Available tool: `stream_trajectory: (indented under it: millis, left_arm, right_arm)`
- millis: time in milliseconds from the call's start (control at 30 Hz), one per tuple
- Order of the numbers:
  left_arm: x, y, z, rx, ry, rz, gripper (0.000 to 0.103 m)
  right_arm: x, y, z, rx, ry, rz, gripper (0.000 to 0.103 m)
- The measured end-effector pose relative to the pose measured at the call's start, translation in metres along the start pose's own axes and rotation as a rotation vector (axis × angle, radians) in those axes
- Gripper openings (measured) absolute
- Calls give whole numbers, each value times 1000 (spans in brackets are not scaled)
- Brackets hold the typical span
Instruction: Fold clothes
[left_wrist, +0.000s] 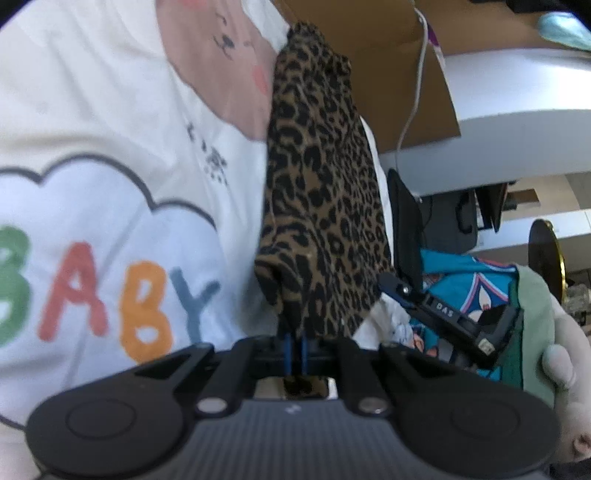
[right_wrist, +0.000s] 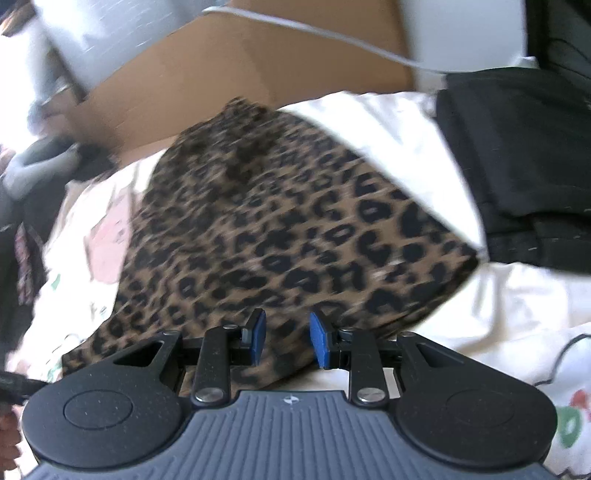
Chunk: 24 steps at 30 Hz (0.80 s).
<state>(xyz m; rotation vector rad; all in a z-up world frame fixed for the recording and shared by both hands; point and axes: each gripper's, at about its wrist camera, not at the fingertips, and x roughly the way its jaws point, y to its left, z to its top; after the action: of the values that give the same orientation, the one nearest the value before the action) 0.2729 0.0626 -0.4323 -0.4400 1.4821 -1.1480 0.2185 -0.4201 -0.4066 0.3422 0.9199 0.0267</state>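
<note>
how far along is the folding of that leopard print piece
Midway, it seems. Done: the leopard print garment already looks narrowed into a strip. In hand: the left hand-held gripper is shut on its near edge, while the right hand-held gripper hovers open above it. Left: laying it flat on the white printed cloth, and the teal garment looks unfolded.

Spread across a white printed sheet (left_wrist: 110, 122) bearing a pink cartoon face and the coloured letters "BABY": a leopard-print garment (left_wrist: 317, 192) lying on top, with black clothing (right_wrist: 517, 158) and a teal patterned garment (left_wrist: 454, 269) resting at the sheet's edges.
</note>
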Motion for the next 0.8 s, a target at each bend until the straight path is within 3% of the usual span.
stream_trajectory:
  millis: [300, 800]
  left_arm:
    - [3, 2, -1, -16, -7, 16, 5]
    - [14, -1, 0, -26, 9, 36, 6]
  right_arm:
    - [0, -70, 10, 183, -59, -141, 34]
    - [14, -89, 14, 179, -40, -101, 37]
